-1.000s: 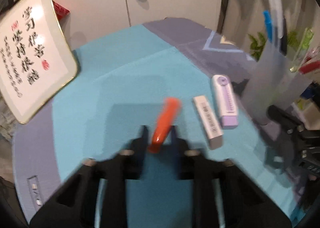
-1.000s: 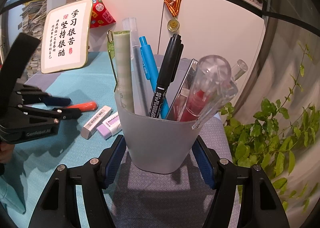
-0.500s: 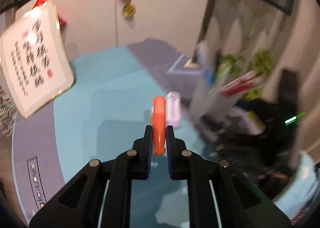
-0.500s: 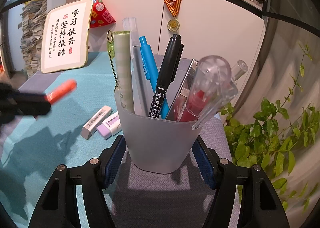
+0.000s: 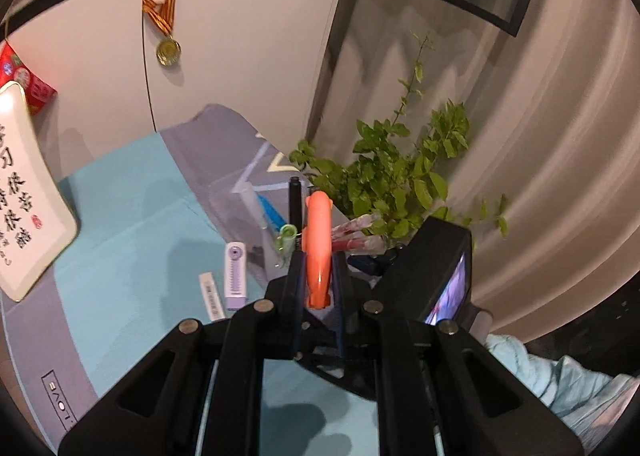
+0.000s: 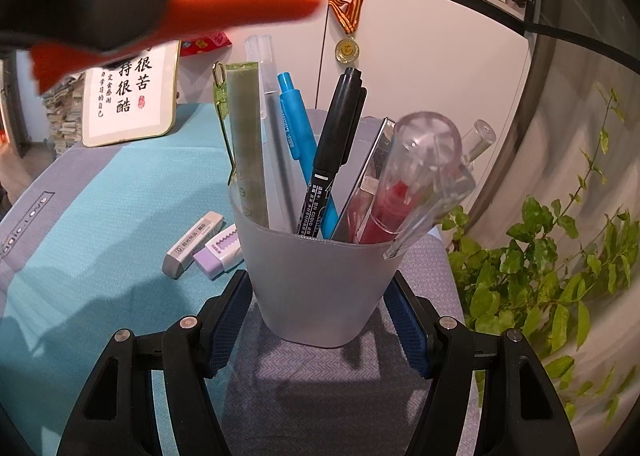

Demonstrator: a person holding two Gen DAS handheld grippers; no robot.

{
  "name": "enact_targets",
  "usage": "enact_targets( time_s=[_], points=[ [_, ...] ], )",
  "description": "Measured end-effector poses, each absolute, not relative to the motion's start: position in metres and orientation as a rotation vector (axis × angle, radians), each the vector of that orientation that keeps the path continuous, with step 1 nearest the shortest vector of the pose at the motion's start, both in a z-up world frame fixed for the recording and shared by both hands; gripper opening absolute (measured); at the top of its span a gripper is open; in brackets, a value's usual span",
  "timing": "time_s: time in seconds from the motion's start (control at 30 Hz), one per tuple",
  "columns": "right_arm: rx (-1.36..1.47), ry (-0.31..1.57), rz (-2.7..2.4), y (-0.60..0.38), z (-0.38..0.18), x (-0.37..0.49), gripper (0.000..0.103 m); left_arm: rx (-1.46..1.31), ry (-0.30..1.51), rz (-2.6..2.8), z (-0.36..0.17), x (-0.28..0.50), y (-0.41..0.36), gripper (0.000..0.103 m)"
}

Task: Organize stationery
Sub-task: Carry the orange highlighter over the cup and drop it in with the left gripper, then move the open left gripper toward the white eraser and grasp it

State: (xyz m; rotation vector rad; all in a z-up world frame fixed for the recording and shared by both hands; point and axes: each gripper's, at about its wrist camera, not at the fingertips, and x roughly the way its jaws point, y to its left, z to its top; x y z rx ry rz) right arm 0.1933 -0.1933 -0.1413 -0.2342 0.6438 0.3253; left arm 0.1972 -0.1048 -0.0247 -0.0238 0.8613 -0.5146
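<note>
My left gripper (image 5: 317,256) is shut on an orange marker (image 5: 318,240), held in the air with its tip pointing forward over the pens in the cup. In the right wrist view that orange marker (image 6: 240,0) shows blurred at the upper left, above the cup. My right gripper (image 6: 318,320) is shut on a frosted grey pen cup (image 6: 316,280) that stands on the mat. The cup holds a green ruler (image 6: 246,144), a blue pen (image 6: 296,128), a black marker (image 6: 332,152) and red-filled clear pens (image 6: 400,192). A white eraser (image 6: 192,242) and a purple eraser (image 6: 220,252) lie left of the cup.
A teal and grey mat (image 6: 80,216) covers the table. At the back left leans a framed calligraphy board (image 6: 132,96). A leafy plant (image 6: 560,256) stands to the right of the cup. A medal (image 6: 347,50) hangs on the cabinet behind.
My left gripper has lifted the orange marker off the mat and swung it right, to above the pen cup. The right gripper and the cup have not moved.
</note>
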Motion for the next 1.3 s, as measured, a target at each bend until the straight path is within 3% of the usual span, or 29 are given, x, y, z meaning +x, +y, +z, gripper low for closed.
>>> enact_targets(
  time_s=[0.3,0.53,1.0,1.2,1.3],
  points=[
    [-0.236,0.642,0.325,-0.193,-0.14,0.193,0.069,-0.217,1.092,-0.53,-0.038,0.236,-0.107,0.011],
    [-0.234,0.641,0.326,-0.193,-0.141,0.193,0.069,-0.29,1.159,-0.508,-0.045,0.246,-0.107,0.01],
    [-0.237,0.641,0.324,-0.193,-0.141,0.193,0.069,-0.282,0.992,-0.492,-0.024,0.225,-0.077,0.017],
    [-0.244,0.638,0.32,-0.192,-0.141,0.192,0.069,-0.299,0.993,-0.432,-0.041,0.221,-0.051,0.017],
    [-0.245,0.639,0.315,-0.192,-0.141,0.192,0.069,-0.258,1.012,-0.373,-0.061,0.221,-0.044,0.023]
  ],
)
